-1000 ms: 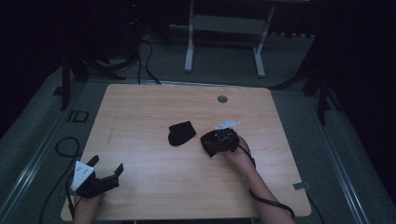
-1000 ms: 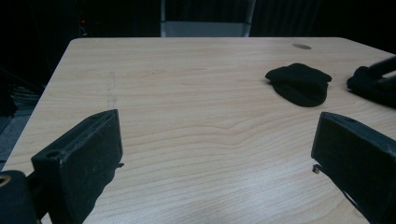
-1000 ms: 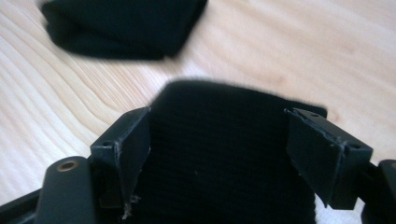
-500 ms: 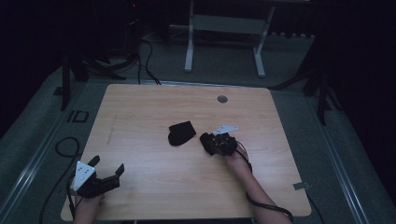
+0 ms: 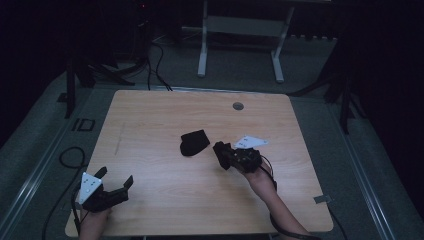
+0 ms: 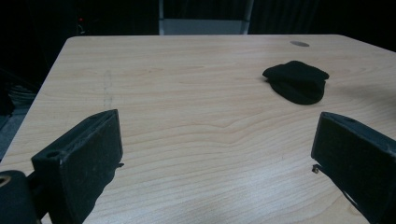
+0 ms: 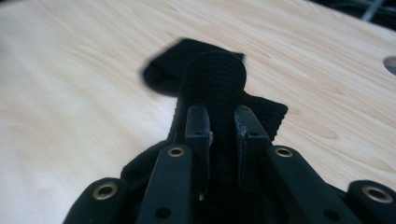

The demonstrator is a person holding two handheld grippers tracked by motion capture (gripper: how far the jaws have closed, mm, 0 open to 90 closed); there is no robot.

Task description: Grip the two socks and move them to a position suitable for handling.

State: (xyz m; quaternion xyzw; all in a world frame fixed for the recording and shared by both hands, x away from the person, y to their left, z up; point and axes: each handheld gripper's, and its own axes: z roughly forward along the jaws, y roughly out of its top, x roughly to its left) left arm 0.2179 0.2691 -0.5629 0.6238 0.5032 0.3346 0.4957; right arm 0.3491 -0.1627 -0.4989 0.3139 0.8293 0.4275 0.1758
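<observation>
High view: wooden desk [image 5: 165,120], no containers on it. Black folded cloth [image 5: 194,142] lies near the middle, round grommet hole [image 5: 238,106] near the far edge

Right claw [image 5: 220,152] sits right of the cloth, grey plate on top, hand [image 5: 260,177] behind it coming in from the bottom edge. Right gripper view: jaws nearly closed, pinching a ribbed black fabric strip [image 7: 215,84] that stands up between the two pads [image 7: 198,128]. More black fabric lies flat on the desk just beyond it. Can't tell from these shots if the pinched strip is part of the folded cloth or a separate piece

Left claw [image 5: 114,184] at the near left corner of the desk, held by the left hand [image 5: 93,219], well apart from the cloth. Left gripper view: jaws spread wide, nothing between them, just bare desk [image 6: 187,116]. Cloth [image 6: 296,81] visible far ahead toward the right

Diff vs 1.0 s ago: right claw has pulled back toward the person and slightly right, and its tips now point left at the cloth. Left claw unchanged, same spot, same wide gap. Folded cloth hasn't visibly moved
</observation>
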